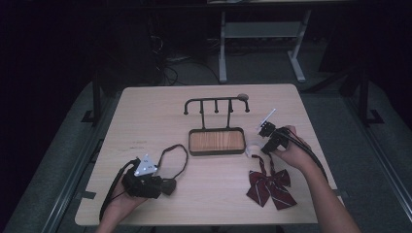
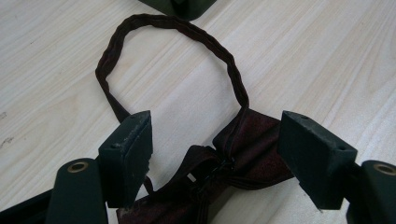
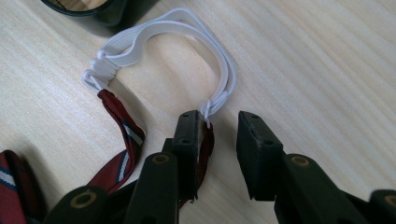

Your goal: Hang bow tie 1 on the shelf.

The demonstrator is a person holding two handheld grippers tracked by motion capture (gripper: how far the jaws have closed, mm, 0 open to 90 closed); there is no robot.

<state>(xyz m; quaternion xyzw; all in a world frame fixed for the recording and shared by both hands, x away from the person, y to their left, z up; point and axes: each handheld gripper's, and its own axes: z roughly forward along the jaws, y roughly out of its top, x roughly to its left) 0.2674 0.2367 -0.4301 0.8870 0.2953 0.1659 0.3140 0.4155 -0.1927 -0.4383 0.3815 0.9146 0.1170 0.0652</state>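
Pale table: right tool (image 3: 217,128), partly open, straddles the soft striped bow tie's (image 1: 268,187) strap beside its elastic loop (image 3: 163,42); grip there.

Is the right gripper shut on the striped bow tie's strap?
No: right gripper open, strap touching one jaw, gap to the other.

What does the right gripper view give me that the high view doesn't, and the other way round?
Right gripper view: the white elastic loop is knotted to the striped bow tie's strap ends, and one end lies against a jaw of the right gripper, whose jaws stand apart, not clamped.

High view: the hook rack over its wooden tray, the left gripper at the dark bow tie, and the striped bow.

Both: the table, the tray's corner, the striped tie's strap.
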